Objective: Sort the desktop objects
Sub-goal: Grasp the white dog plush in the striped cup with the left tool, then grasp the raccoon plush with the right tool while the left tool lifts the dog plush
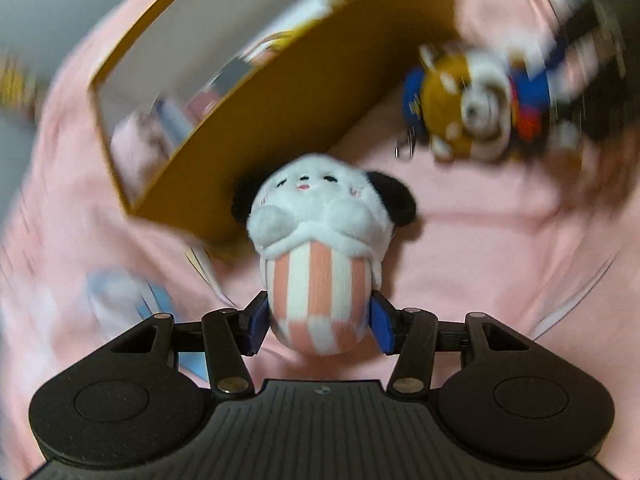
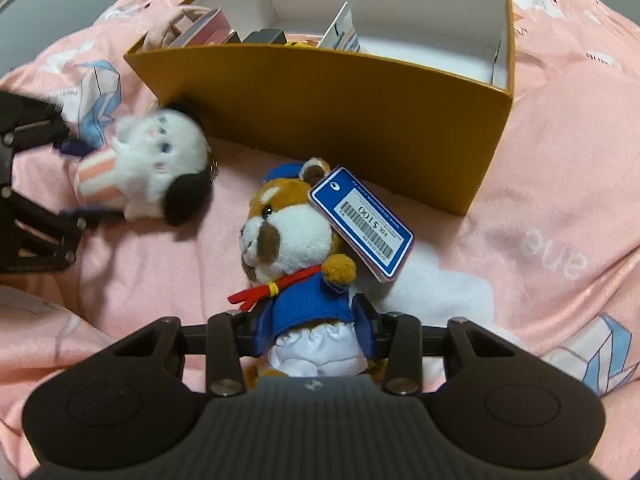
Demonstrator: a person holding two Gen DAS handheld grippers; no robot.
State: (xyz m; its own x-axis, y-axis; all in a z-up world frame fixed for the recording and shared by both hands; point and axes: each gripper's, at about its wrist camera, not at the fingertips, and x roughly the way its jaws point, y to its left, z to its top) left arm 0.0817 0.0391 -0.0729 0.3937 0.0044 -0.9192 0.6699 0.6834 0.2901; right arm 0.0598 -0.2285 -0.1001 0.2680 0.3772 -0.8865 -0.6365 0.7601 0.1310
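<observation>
My left gripper point(image 1: 318, 320) is shut on a white plush dog point(image 1: 320, 236) with black ears and a pink-striped lower half, held just in front of the yellow box point(image 1: 304, 108). It also shows in the right wrist view point(image 2: 152, 176), with the left gripper point(image 2: 76, 178) at the left edge. My right gripper point(image 2: 314, 328) is shut on a brown and white plush bear point(image 2: 292, 240) in a blue jacket with a blue price tag point(image 2: 364, 224). The bear shows blurred in the left wrist view point(image 1: 472, 108).
The yellow box point(image 2: 360, 104) is open, white inside, and holds several small items at its left end. Everything rests on a pink patterned bedsheet point(image 2: 540, 208). A printed blue figure lies on the sheet at the left point(image 1: 120, 300).
</observation>
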